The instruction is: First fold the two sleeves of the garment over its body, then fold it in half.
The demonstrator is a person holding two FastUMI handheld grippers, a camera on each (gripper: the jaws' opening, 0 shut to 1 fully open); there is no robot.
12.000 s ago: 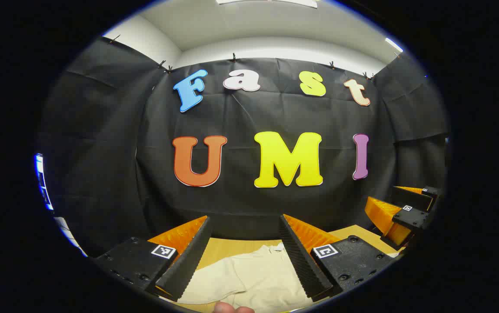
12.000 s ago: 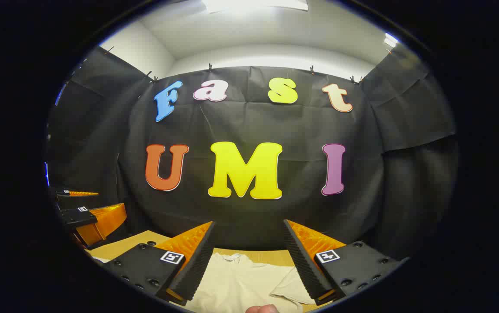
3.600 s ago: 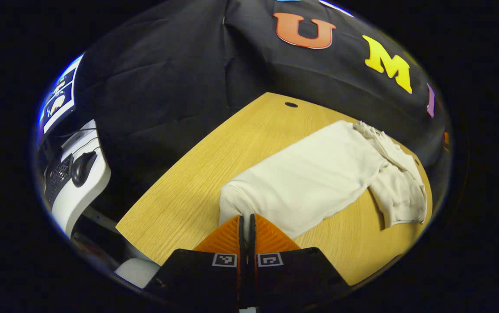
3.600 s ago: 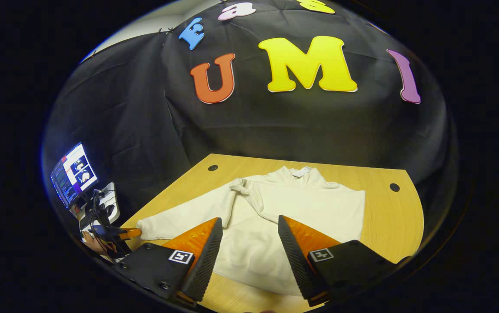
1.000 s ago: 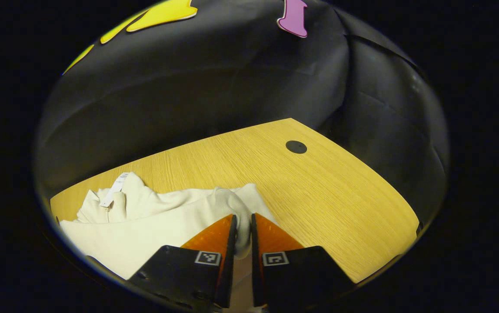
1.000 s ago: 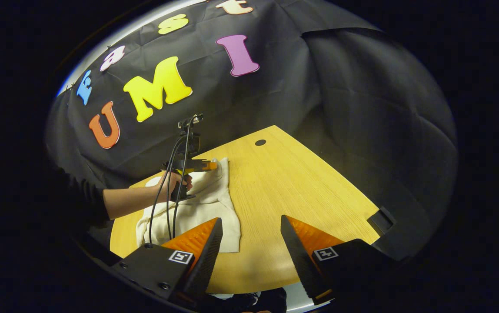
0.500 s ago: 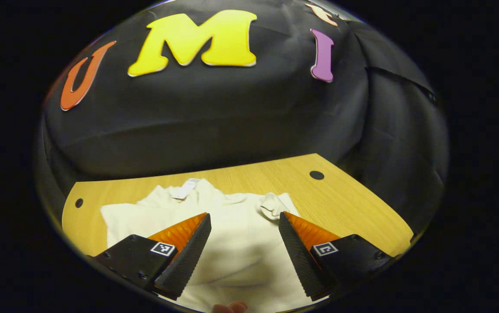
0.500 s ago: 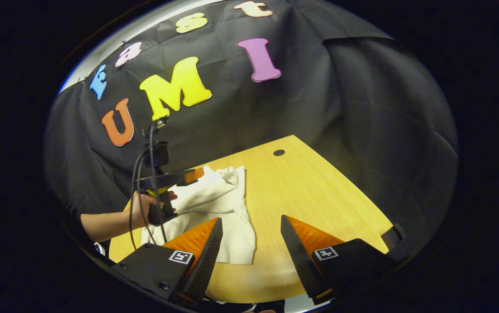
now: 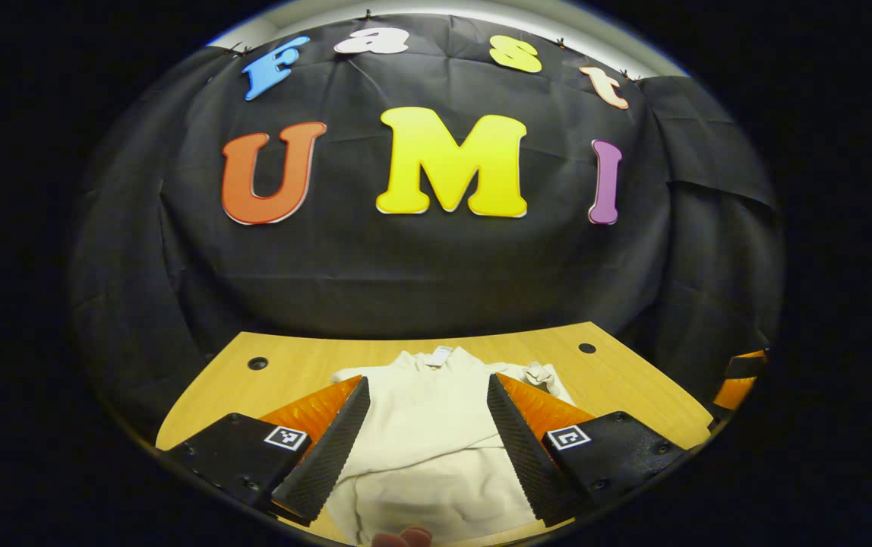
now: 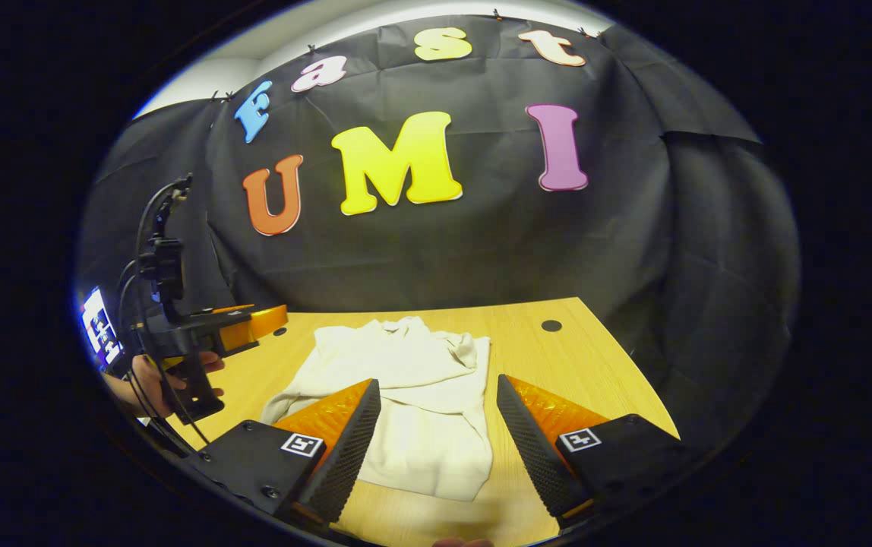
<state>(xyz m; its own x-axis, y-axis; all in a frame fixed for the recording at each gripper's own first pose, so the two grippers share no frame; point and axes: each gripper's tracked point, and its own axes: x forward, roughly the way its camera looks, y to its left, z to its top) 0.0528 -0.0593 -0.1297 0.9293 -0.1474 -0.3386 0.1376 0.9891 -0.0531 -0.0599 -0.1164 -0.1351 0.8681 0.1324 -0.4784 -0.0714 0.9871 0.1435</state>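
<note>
The table (image 10: 603,365) runs wide under me, and the garment (image 10: 413,410) lies flat on its middle with both sleeves already laid over the body. Its long axis runs straight away from me: collar at the far end toward the wall, hem at the near edge, just ahead of my fingers in both views.

So I judge the 1 step left is the fold in half, near hem carried up toward the collar, along that axis.

My left gripper (image 9: 421,433) hangs above the hem with its fingers apart, holding nothing. My right gripper (image 10: 436,441) is likewise spread and empty above the near right of the cloth. The 2 look about equally near the hem, 1 toward each corner.
</note>
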